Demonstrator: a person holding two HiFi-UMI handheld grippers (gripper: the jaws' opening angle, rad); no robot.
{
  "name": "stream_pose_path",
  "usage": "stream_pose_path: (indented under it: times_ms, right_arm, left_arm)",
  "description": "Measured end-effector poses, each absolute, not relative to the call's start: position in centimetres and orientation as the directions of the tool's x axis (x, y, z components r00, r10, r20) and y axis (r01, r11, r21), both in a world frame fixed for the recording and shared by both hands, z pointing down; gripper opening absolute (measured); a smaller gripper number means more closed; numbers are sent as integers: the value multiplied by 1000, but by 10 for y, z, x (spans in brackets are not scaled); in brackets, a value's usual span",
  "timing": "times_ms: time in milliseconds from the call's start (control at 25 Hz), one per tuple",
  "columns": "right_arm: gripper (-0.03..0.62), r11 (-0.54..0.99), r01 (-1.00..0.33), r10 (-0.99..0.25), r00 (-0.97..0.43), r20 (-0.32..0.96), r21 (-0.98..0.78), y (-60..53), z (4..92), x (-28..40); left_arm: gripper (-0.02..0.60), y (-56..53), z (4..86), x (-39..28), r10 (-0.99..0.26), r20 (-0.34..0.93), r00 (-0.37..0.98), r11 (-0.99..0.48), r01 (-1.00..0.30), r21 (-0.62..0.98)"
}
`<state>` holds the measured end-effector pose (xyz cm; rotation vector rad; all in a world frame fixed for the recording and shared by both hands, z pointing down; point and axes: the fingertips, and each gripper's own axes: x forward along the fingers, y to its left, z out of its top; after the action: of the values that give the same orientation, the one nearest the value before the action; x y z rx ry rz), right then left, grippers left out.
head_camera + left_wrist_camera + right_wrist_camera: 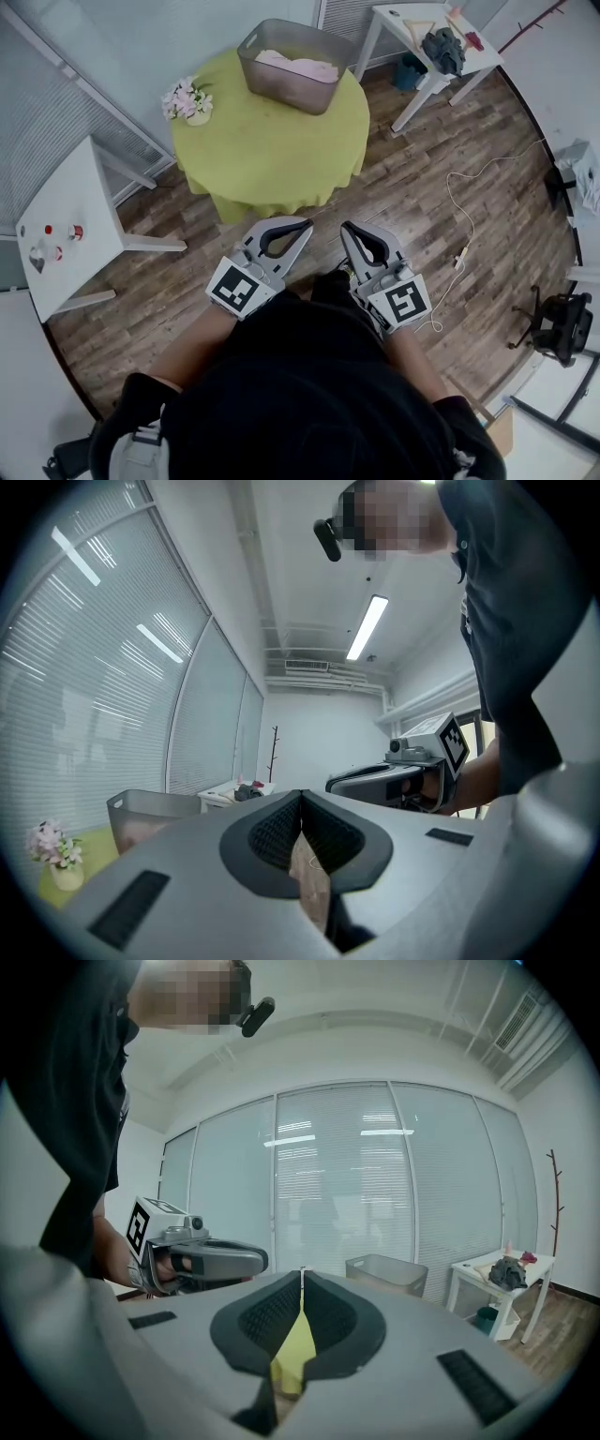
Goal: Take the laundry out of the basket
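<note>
A grey basket (289, 64) holding pink laundry (298, 67) stands at the far side of a round table with a yellow-green cloth (272, 141). Both grippers are held close to the person's body over the wooden floor, well short of the table. The left gripper (305, 223) and the right gripper (347, 228) point toward the table side by side, jaws shut and empty. In the left gripper view its tips (301, 794) meet, with the basket (150, 813) far off at the left. In the right gripper view the tips (302, 1274) also meet, and the basket (386, 1274) lies ahead.
A small vase of flowers (190, 100) sits at the table's left edge. A white side table (66, 225) stands to the left, and another white table (431, 37) with dark clothes (443, 47) at the back right. A cable (459, 225) trails over the floor; an office chair (562, 323) is at right.
</note>
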<state>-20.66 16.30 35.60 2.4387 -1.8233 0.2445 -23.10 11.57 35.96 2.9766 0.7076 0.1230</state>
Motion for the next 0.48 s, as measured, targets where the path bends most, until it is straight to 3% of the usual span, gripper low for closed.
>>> stream_pose_path:
  times_ms: [480]
  right_arm:
    - [26, -249, -967, -965, 244, 99, -43, 240, 343, -86]
  left_arm:
    - [11, 196, 353, -110, 425, 110, 898, -905, 424, 42]
